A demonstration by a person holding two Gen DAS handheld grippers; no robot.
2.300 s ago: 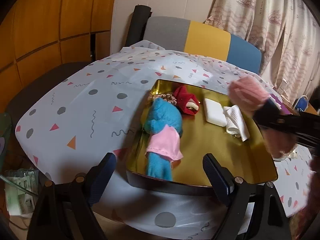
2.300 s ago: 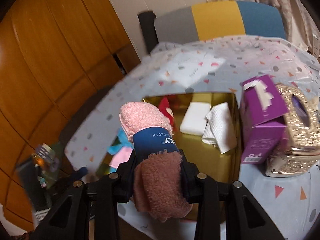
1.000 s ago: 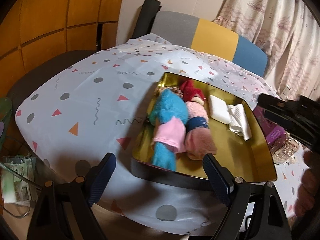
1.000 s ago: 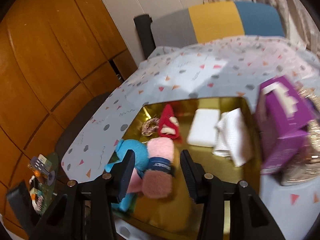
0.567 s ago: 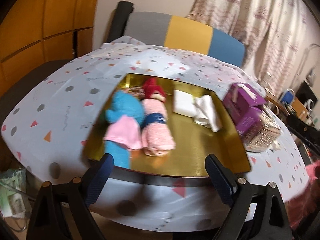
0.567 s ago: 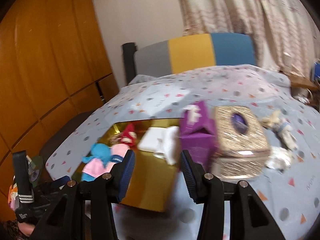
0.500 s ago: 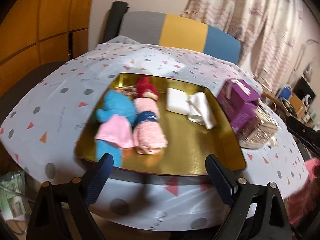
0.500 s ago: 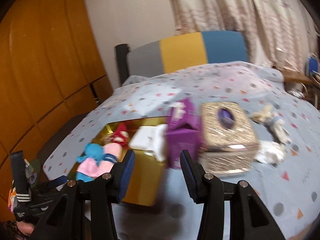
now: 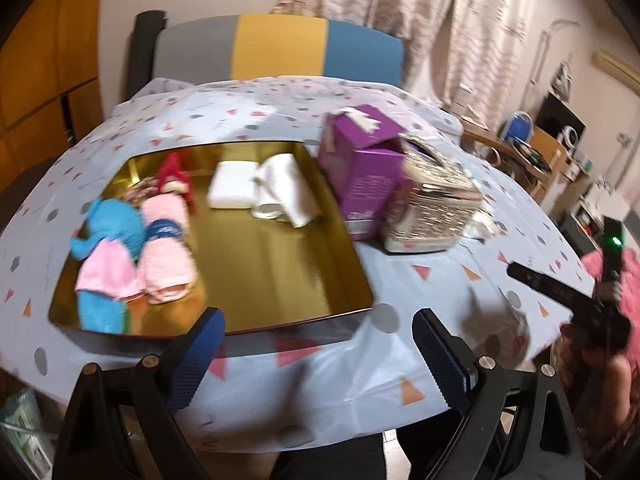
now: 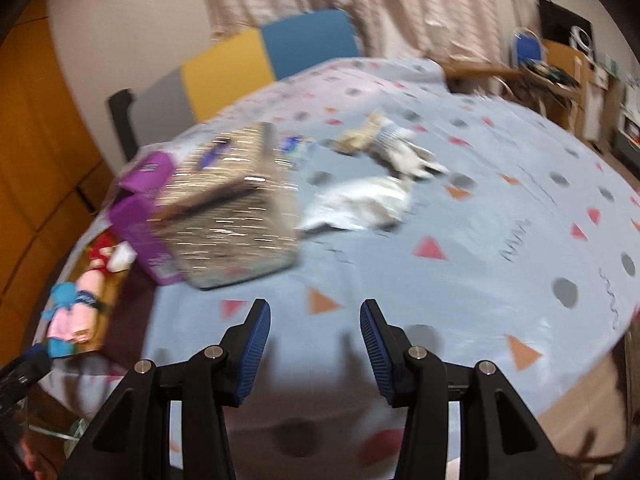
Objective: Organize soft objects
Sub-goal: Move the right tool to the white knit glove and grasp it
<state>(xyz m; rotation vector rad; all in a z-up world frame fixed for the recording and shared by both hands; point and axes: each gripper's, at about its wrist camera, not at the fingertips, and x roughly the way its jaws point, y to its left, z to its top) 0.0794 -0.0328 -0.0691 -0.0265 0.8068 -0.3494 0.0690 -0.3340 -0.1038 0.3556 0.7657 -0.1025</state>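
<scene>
Two tongs, both empty: left tongs [image 9: 316, 344] spread wide, jaws just opened further, nothing between them; right tongs [image 10: 314, 348] about half open over bare spotted blue tablecloth [image 10: 500, 240]. Already lying side by side in shiny gold tray [image 9: 280, 280]: blue plush doll in pink dress [image 9: 106, 256], rolled pink fleece cloth with navy band [image 9: 166, 256], white folded cloth [image 9: 284, 196]. Loose on the table, beyond the glittery silver tissue box [image 10: 228, 224]: crumpled white cloth [image 10: 360, 204] and small beige soft toy [image 10: 380, 140]. Likely between placements, reaching for the next item. Calls for advancing right tongs past the box, then closing on the crumpled cloth.
</scene>
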